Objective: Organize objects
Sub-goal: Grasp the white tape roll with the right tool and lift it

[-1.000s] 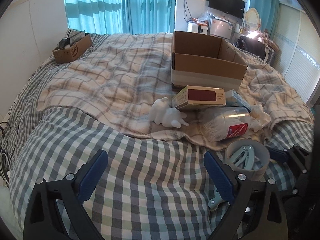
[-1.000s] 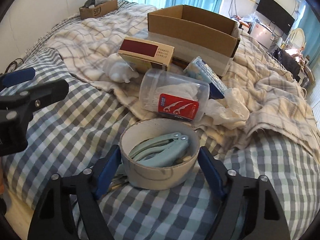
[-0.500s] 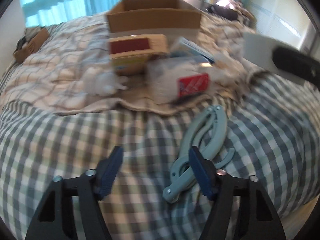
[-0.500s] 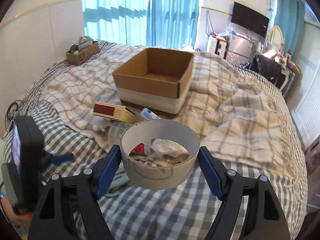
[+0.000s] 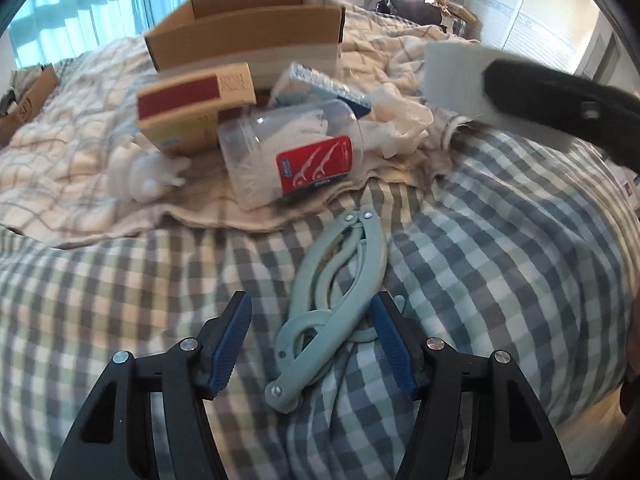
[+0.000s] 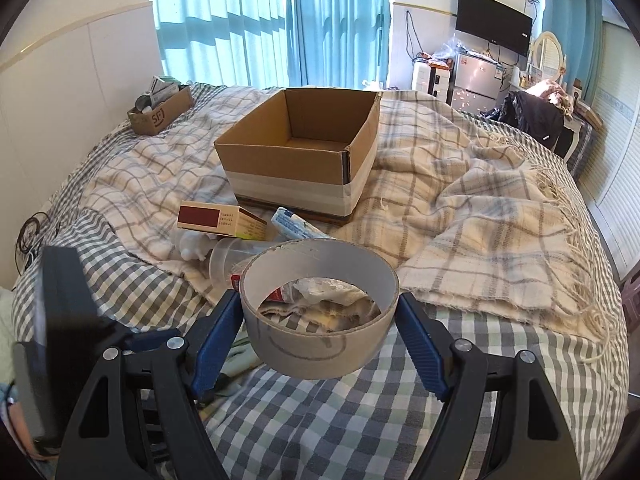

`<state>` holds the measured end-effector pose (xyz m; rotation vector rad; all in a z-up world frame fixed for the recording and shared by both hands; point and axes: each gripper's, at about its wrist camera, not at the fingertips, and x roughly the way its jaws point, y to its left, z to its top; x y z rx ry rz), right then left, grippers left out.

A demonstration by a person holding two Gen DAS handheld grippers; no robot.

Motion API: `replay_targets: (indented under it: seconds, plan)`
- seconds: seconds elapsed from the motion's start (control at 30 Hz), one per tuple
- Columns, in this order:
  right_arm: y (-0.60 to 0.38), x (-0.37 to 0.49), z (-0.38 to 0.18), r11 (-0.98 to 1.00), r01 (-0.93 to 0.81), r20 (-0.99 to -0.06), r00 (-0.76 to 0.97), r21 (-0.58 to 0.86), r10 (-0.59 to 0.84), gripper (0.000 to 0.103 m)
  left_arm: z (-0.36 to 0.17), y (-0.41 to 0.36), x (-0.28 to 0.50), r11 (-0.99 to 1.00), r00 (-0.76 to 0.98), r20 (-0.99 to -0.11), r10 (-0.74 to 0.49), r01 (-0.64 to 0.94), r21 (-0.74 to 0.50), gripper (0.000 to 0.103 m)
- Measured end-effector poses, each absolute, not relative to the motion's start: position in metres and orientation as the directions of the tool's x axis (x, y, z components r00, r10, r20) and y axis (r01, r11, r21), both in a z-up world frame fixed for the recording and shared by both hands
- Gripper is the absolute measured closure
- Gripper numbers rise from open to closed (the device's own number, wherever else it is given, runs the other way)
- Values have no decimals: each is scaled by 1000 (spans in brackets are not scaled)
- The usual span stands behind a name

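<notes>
My right gripper (image 6: 320,332) is shut on a grey tape roll (image 6: 320,344) and holds it in the air above the bed; the roll also shows in the left wrist view (image 5: 460,80). My left gripper (image 5: 312,344) is open, its fingers either side of a pale blue folding hanger (image 5: 332,308) lying on the checked cover. An open cardboard box (image 6: 304,160) stands on the plaid blanket beyond. In front of it lie a red-labelled carton (image 5: 192,100), a clear floss-pick jar (image 5: 292,156), a white figurine (image 5: 144,176) and a blue tissue pack (image 5: 320,84).
A small cardboard box (image 6: 160,112) of items sits at the far left of the bed. A crumpled plaid blanket (image 6: 480,220) covers the bed's middle and right. A fridge, TV and clutter stand by the far wall. The bed's front edge is close below.
The right gripper lifted the tape roll off the hanger and up above the bed. The left gripper swung right and down until its fingers stand around the hanger.
</notes>
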<state>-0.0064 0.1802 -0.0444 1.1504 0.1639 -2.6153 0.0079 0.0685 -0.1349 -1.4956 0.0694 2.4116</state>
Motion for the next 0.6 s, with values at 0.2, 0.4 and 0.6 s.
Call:
replay_targets:
  seconds: [0.2,0.4,0.6]
  plan:
    - [181,-5,-44,-956,294,-737,-646,0,-199,26,-147,73,-1,-935,-348,-892,288,-302,-185,37]
    - [180,-1,-44,-955,297,-742,-643,-11,-191,25,-148,69,3,-904,-287,-883,372,-328,-275,48]
    - [179,9,-44,-955,297,-745,-643,-30,-177,25,-138,57,9,-913,-312,-870,381,-276,-301,60]
